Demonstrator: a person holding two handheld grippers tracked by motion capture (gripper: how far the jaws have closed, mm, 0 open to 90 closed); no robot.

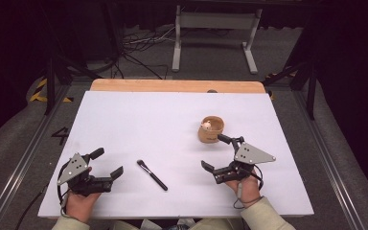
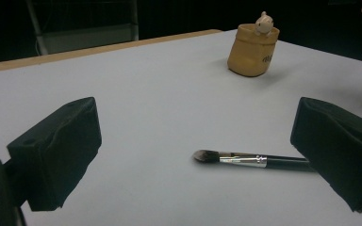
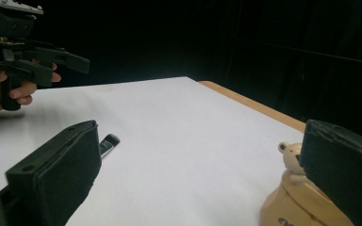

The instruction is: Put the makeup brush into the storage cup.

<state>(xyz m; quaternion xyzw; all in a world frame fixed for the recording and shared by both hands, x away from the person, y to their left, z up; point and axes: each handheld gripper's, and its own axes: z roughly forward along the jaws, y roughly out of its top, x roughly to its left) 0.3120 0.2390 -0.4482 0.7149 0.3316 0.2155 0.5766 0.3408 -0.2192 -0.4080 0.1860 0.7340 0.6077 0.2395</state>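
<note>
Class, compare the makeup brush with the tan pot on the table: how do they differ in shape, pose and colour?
The makeup brush is thin and long; the tan pot is squat and rounded. The brush lies flat; the pot stands upright. The brush has a black handle with a silver band; the pot is tan with a small pale bear figure at its rim. Both rest untouched on the white table.

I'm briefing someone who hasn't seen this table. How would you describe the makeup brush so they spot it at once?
Start at the white table, near the edge where the person sits. Between the left gripper and the right gripper, nearer the left, lies the makeup brush. It is thin, flat and black with a silver ferrule and dark bristles, unlike the squat tan pot with a small bear figure standing farther back.
</note>
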